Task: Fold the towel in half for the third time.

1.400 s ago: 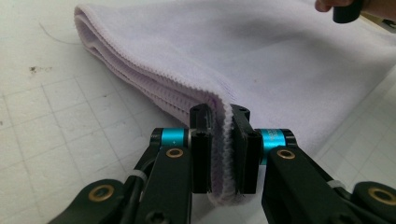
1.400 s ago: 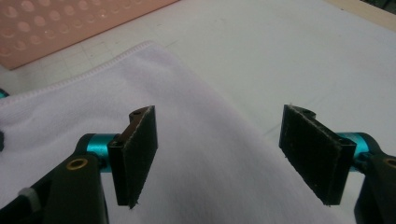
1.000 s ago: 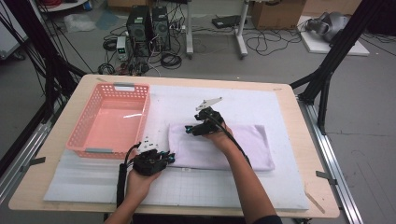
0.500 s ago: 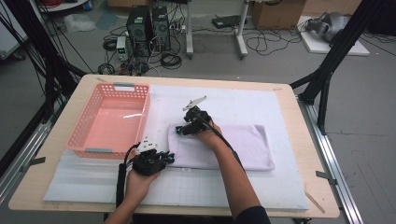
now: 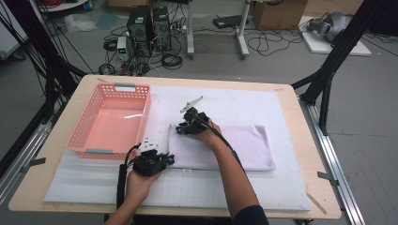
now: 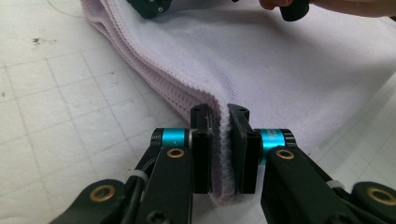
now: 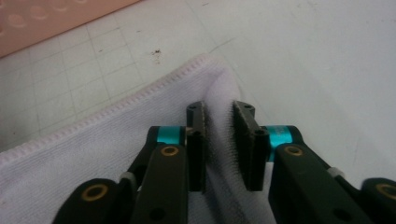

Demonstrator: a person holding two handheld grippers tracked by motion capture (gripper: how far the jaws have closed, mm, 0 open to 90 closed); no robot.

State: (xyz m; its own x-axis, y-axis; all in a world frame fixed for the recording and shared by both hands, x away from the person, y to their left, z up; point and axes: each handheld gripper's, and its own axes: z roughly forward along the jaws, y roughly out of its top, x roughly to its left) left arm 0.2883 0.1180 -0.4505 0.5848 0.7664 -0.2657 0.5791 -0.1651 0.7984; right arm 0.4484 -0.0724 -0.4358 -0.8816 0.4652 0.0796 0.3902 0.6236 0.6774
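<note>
A folded lavender towel point(image 5: 244, 145) lies on the white gridded mat point(image 5: 234, 187). My left gripper point(image 5: 165, 158) is at the towel's near left corner. In the left gripper view it point(image 6: 223, 116) is shut on the towel's point(image 6: 280, 60) layered edge. My right gripper point(image 5: 180, 127) is at the far left corner. Its jaws have just been closing, and in the right gripper view it point(image 7: 219, 114) pinches a raised fold of the towel point(image 7: 93, 154) just behind the corner hem.
A pink plastic basket point(image 5: 143, 119) stands on the mat left of the towel, close to both grippers. The wooden table point(image 5: 307, 154) shows bare strips around the mat. Computers and cables lie on the floor beyond the far edge.
My right gripper slid left along the towel's far edge to its left corner and closed its jaws on the cloth. The left gripper kept still, gripping the near corner.
</note>
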